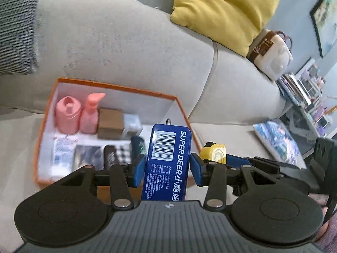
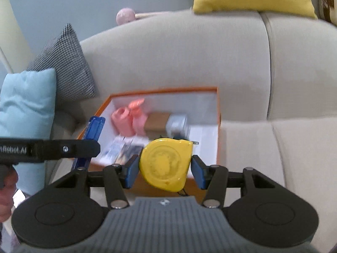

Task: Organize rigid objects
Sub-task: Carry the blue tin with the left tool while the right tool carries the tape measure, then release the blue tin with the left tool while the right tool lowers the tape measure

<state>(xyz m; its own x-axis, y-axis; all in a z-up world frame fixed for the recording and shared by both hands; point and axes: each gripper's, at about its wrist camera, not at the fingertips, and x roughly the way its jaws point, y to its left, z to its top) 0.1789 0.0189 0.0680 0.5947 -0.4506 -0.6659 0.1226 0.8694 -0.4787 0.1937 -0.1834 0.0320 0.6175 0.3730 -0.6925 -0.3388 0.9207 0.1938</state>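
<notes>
left wrist view: the left gripper (image 1: 167,167) has its blue pads pressed on the two long sides of a blue tin (image 1: 167,162), which stands lengthwise between the fingers with its barcode end pointing away, held above the near edge of the orange box (image 1: 118,87). right wrist view: the right gripper (image 2: 165,170) clamps a yellow tape measure (image 2: 165,164) by its sides, flat face to the camera, also above the box's near edge. both sets of jaws stand about half open, closed on what they carry. the box sits on the sofa seat (image 2: 273,147) against the backrest; two pink bottles (image 1: 78,116), a brown carton (image 1: 110,123) and flat packets line its far wall and left half, while its right part shows bare white floor. the seat to the right of the box lies open.
</notes>
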